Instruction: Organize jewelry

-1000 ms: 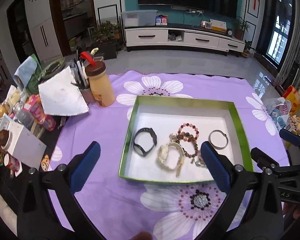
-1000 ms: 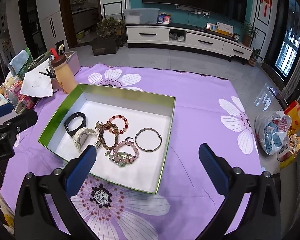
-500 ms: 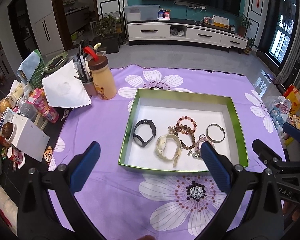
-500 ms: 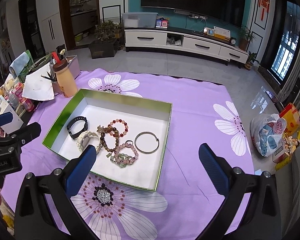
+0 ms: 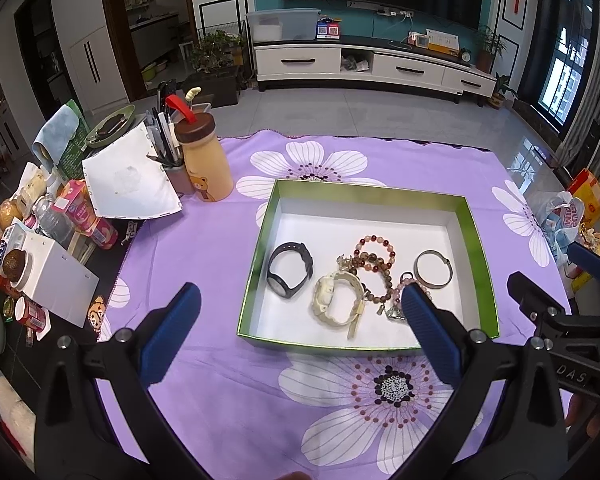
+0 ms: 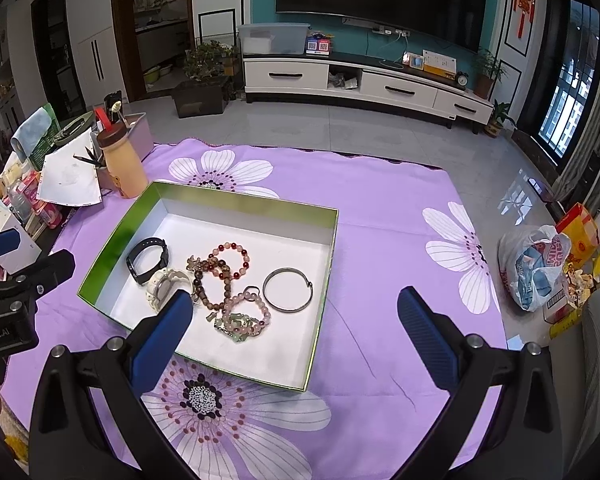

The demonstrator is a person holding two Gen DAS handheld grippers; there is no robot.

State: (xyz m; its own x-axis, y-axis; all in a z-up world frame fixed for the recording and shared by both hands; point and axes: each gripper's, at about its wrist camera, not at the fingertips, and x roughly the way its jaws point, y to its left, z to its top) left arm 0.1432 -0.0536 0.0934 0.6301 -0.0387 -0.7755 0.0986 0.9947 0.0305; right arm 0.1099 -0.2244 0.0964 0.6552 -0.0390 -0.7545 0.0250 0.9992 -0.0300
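A green-rimmed box with a white floor sits on a purple flowered cloth. Inside lie a black watch, a cream watch, a red bead bracelet, a brown bead bracelet, a pink and green bead bracelet and a metal bangle. My left gripper is open and empty, held above the box's near edge. My right gripper is open and empty, above the box's right side.
Left of the box stand a tan bottle with a brown lid, a pen cup, a white sheet and crowded snacks and boxes. A plastic bag lies past the cloth's right edge.
Both grippers have risen and drawn back a little from the box, so it looks smaller and further off. Both stay open. The jewelry has not moved.
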